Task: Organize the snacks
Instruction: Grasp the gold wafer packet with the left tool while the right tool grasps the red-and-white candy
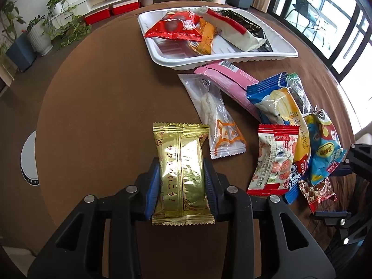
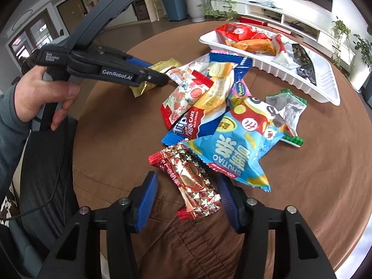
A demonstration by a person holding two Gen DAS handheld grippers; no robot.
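L tool (image 1: 182, 181) level, clamps gold packet (image 1: 182, 174) (R tool (image 2: 186, 200) open).

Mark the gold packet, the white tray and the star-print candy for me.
gold packet (image 1: 182, 174): left wrist view, wrapper's middle, between the pads.
white tray (image 1: 241, 57): left wrist view, near rim.
star-print candy (image 2: 195, 183): right wrist view, wrapper's middle.

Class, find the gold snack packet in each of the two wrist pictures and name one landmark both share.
Left wrist: gold snack packet low centre, clamped between the left gripper fingers.
Right wrist: gold snack packet upper left, mostly hidden behind the left gripper.
Shared landmark: white tray of snacks at the table's far side.
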